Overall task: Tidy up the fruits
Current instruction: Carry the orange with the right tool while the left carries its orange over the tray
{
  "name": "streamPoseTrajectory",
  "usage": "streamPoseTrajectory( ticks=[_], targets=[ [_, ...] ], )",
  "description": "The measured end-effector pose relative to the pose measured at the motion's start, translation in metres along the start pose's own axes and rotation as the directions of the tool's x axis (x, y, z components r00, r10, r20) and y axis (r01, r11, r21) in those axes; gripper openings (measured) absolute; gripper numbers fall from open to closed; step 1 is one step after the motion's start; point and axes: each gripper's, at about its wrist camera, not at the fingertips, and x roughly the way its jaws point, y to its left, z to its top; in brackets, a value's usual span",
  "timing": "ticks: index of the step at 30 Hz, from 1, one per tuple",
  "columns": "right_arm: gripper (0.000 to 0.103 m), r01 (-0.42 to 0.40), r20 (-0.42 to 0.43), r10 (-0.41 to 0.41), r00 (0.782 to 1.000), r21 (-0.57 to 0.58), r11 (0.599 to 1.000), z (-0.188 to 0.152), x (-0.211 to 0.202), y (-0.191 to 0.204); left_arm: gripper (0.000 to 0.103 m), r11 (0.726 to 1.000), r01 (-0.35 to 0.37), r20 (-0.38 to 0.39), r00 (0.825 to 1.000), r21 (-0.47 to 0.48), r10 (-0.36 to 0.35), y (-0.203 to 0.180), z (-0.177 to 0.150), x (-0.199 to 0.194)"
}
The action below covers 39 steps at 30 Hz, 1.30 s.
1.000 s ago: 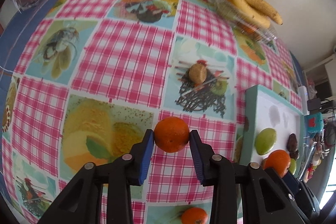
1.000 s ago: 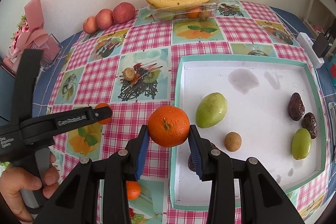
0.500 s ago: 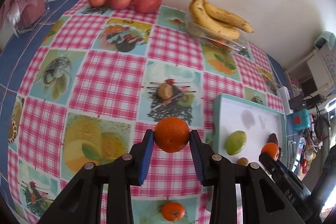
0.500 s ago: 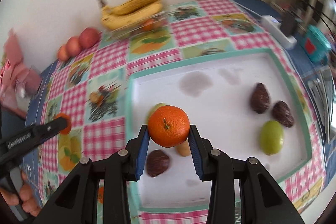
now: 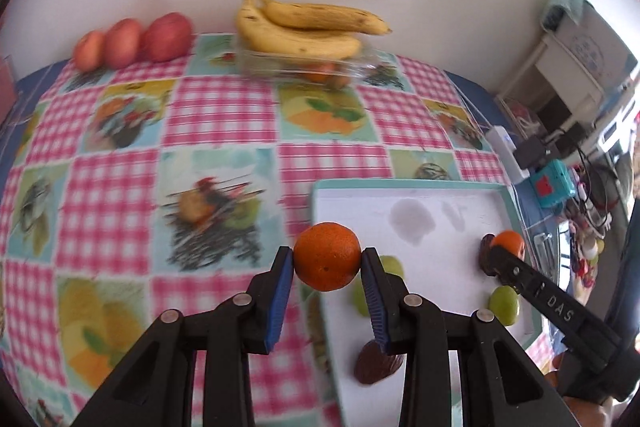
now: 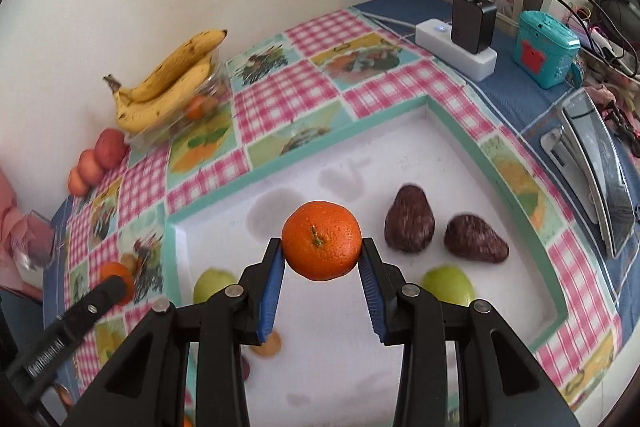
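Checked cloth covers the counter point(image 5: 224, 115), and over its teal-rimmed tray point(image 6: 304, 151) the right claw point(image 6: 322, 259) grips a tangerine point(image 6: 321, 240) above the middle, while the left claw point(image 5: 327, 277), pinching another tangerine point(image 5: 327, 255), hangs at the tray's near-left edge.

a home: fruit-print checked tablecloth point(image 5: 224, 115), bananas point(image 5: 304, 31) by the wall, charger point(image 6: 472, 23) on a power strip point(image 6: 456, 55).
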Motion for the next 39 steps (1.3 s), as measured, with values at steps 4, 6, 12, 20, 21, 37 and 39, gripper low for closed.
streamPoseTrajectory(
  ticks=[4, 6, 12, 20, 21, 37, 39],
  targets=[
    [0.039, 0.015, 0.028, -0.014, 0.999, -0.006, 1.000, 0.009, 0.007, -0.003, 0.037, 1.000, 0.001, 0.007, 1.000, 0.019, -0.001, -0.011, 0.003, 0.021],
    [0.039, 0.021, 0.044, -0.020, 0.999, -0.015, 1.000, 0.014, 0.010, -0.003, 0.037, 1.000, 0.011, 0.012, 1.000, 0.002, -0.011, -0.011, 0.004, 0.028],
    [0.039, 0.024, 0.072, -0.022, 0.997, -0.025, 0.999, 0.025, 0.015, -0.004, 0.037, 1.000, 0.024, 0.009, 1.000, 0.002, -0.024, -0.019, 0.007, 0.048],
    [0.039, 0.027, 0.038, -0.026, 0.999, -0.024, 0.999, 0.028, 0.033, -0.010, 0.037, 1.000, 0.015, -0.007, 1.000, -0.002, -0.015, -0.021, 0.007, 0.062],
    [0.039, 0.028, 0.031, -0.028, 0.999, -0.022, 0.999, 0.027, 0.036, -0.011, 0.037, 1.000, 0.011, -0.010, 1.000, 0.000, -0.011, -0.021, 0.007, 0.064],
    [0.039, 0.050, -0.015, -0.051, 0.999, -0.063, 0.997, 0.019, 0.052, -0.007, 0.037, 0.999, -0.025, -0.022, 0.999, 0.044, 0.026, -0.024, 0.003, 0.069],
    [0.039, 0.049, -0.020, -0.050, 0.999, -0.064, 0.997, 0.019, 0.052, -0.007, 0.037, 0.999, -0.024, -0.022, 0.999, 0.043, 0.025, -0.024, 0.003, 0.070]
  ],
)
